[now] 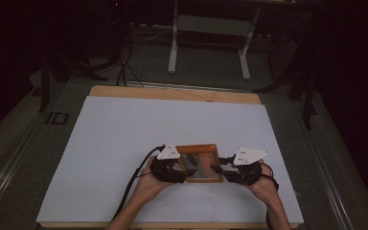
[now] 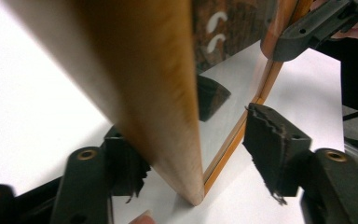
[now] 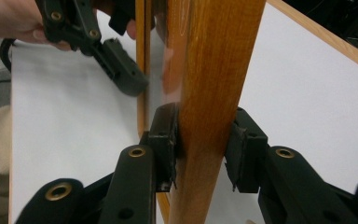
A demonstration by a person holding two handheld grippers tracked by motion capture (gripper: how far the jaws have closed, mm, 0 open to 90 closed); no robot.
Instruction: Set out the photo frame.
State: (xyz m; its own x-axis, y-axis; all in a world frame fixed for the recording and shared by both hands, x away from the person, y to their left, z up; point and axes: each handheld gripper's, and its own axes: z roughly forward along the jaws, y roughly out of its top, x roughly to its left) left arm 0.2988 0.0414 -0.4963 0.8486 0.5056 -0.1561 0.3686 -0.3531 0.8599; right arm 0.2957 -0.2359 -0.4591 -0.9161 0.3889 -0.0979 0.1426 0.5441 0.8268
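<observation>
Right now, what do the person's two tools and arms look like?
Both tools, left and right, are black, each topped by a grey three-cornered plate with dark dots. The jaws carry brass-coloured rivets and worn black pads. A black cable trails from the left one. Forearms are bare, no sleeves visible.

Overhead forward-down; 2 close fingers-level views

High view dim, bkgd near black; white table cover brightest. Gripper views brighter, wooden frame blurred close-up.
</observation>
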